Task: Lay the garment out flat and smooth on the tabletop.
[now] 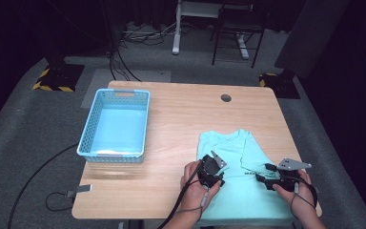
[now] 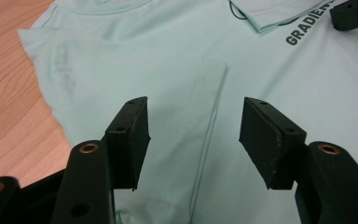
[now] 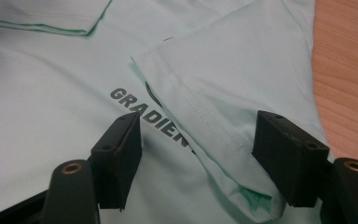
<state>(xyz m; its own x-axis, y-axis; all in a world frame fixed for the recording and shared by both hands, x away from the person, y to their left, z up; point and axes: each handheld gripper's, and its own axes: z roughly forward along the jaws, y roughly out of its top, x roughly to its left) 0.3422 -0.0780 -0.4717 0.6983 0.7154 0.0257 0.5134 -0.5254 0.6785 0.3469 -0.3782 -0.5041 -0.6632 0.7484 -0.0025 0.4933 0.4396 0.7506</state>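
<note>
Two black two-jaw grippers, left gripper (image 1: pixel 213 168) and right gripper (image 1: pixel 282 175), hang over the mint-green cotton T-shirt (image 1: pixel 238 191) spread flat at the wooden table's (image 1: pixel 181 119) near right corner; both sets of jaws apart, gripping nothing. Looks light, floppy and prone to bunching; I'd pinch the folded-over sleeve hem (image 3: pixel 186 98) or a side edge; an empty blue plastic basket (image 1: pixel 116 125) sits by the far left corner.

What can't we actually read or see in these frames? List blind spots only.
- Print on the t-shirt: in the right gripper view a folded-over sleeve covers it after "GRADIEN"; in the left gripper view the frame edge cuts it.
- T-shirt hem: high view, cut off by the bottom edge and covered by the hands.
- Small grey item on the table's front-left corner: high view, too small to identify.
- Basket contents: near wall hides the floor's front strip.
</note>
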